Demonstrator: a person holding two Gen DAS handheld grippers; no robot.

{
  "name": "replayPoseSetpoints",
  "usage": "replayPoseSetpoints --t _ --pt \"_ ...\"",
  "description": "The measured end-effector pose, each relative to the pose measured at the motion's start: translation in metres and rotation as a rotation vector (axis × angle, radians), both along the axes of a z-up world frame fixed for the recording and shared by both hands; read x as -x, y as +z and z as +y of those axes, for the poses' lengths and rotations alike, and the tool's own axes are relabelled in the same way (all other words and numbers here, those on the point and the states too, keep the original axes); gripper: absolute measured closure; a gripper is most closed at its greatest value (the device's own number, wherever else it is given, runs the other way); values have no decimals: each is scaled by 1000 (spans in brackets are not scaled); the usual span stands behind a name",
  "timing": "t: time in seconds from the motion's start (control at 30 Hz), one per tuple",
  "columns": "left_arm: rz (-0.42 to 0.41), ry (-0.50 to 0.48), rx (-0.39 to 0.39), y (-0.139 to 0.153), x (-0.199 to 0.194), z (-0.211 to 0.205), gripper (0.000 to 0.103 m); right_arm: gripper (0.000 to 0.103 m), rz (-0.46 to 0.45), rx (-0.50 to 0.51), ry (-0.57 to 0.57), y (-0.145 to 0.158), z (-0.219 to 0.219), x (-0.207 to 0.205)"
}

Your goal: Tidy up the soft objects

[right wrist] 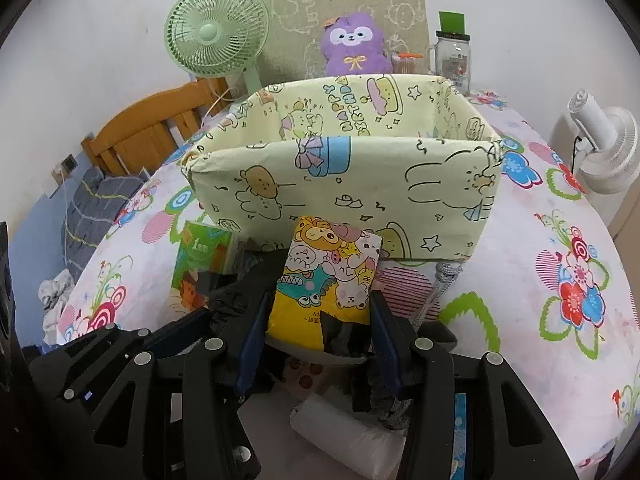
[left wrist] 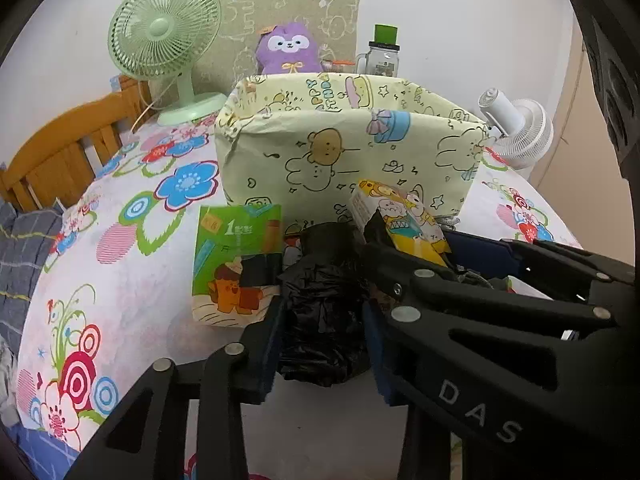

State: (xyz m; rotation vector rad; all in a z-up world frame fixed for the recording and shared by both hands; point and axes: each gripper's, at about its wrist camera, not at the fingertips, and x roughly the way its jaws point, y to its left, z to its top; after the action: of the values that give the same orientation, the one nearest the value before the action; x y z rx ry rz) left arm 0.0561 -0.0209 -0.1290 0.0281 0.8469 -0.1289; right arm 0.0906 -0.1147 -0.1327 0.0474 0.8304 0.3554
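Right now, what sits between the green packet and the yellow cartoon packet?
A crumpled black plastic bag, clamped in the left gripper. The left wrist view shows it best, with the green packet and yellow cartoon packet either side.

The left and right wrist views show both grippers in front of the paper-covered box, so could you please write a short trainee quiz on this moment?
1. True or false: the pale yellow cartoon-print box already holds the purple plush toy.
2. Which item sits between the right gripper's pads: A) green tissue pack, B) yellow cartoon-print tissue pack, C) crumpled black plastic bag?
3. Fill in: the left gripper is closed on the ____.

Key:
1. False; the plush stands behind the box, by the green desk fan.
2. B.
3. Crumpled black plastic bag.
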Motion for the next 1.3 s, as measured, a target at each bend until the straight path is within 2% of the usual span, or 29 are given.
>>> replayPoseSetpoints --t 0.17,0.53,1.3 --pt "-16 1 8 5 3 -1 68 50 -15 -5 -8 5 -4 5" --pt "-74 -7 17 26 8 -9 69 50 -53 -5 -22 18 -11 16" --pt "-179 -32 22 76 23 -26 69 50 -178 -3 -59 72 -30 42"
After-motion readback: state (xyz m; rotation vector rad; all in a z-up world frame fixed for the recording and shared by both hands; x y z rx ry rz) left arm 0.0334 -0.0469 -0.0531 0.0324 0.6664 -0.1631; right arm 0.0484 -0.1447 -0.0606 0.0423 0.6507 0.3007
